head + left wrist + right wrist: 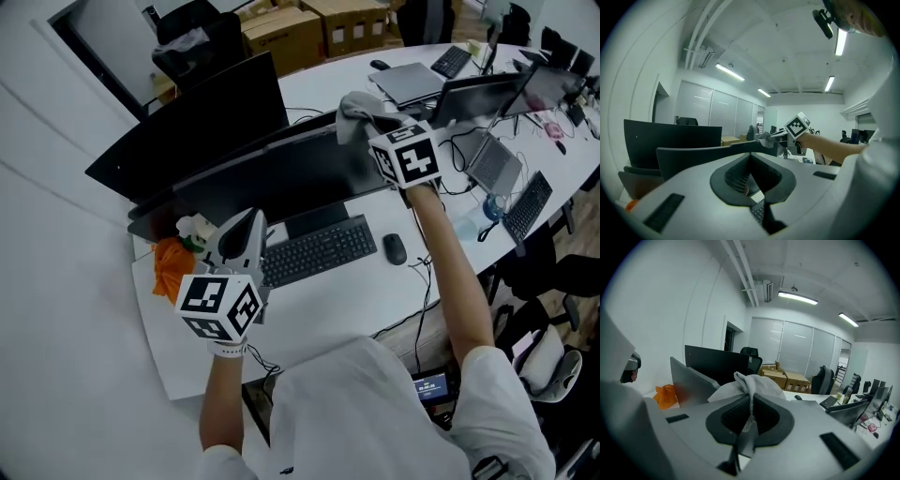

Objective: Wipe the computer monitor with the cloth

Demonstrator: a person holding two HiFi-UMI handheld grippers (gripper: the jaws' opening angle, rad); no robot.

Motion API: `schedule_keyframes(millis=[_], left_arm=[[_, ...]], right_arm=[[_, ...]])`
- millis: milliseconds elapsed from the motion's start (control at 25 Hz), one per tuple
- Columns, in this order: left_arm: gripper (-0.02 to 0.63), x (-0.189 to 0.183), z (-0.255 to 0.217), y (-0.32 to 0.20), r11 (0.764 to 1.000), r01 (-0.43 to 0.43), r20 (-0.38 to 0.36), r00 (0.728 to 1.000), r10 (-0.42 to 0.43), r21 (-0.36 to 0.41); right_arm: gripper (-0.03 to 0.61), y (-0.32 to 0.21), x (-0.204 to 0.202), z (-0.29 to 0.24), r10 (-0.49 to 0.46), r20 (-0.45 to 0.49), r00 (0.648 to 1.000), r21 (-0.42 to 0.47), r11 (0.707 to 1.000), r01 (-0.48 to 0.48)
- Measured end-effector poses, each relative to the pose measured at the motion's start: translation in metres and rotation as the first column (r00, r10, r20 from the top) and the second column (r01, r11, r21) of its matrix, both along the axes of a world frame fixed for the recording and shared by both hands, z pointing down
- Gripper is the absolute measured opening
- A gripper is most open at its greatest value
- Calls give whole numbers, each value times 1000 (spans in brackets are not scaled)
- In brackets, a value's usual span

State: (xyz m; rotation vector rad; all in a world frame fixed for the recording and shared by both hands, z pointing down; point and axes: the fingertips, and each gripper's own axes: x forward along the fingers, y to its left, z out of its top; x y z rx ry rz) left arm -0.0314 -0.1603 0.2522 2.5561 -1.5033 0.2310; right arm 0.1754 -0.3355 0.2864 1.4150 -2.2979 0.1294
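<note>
The dark computer monitor [281,173] stands across the white desk [337,300]. My right gripper [370,122] is shut on a grey cloth [359,111], which it holds at the monitor's upper right edge. In the right gripper view the cloth [750,385] bunches up above the closed jaws, with the monitor [686,380] slanting away to the left. My left gripper [246,220] hovers in front of the monitor's left part, above the keyboard's left end, jaws together and empty. The left gripper view shows the monitor's top edge [693,157] and the cloth [763,138] far along it.
A black keyboard [319,248] and mouse [395,248] lie in front of the monitor. Something orange [172,265] sits at the desk's left end. A second dark monitor [197,122] stands behind. Laptops [412,82], cables and another keyboard [530,206] crowd the right; cardboard boxes [281,33] sit beyond.
</note>
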Motion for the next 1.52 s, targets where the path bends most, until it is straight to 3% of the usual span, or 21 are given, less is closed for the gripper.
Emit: schedule_keyframes(millis=[680,960,1200,1520], left_arm=[[20,16,16,-12,998,-42,13,999,43,-36],[20,22,27,-16,996,-66,11,998,67,-60],[19,24,44,-18,992,-85,18,996,87,-97],[19,24,69,-19,985,-95,22,995,99,-147]], right_arm=[[21,-17,115,5,192,-26,981,-1,981,-192],[20,-20,138,8,215,-33,976,12,977,-214],[18,-18,137,41,112,-115,987,14,994,-111],[18,-13,132,101,40,-127,991,-33,998,-44]])
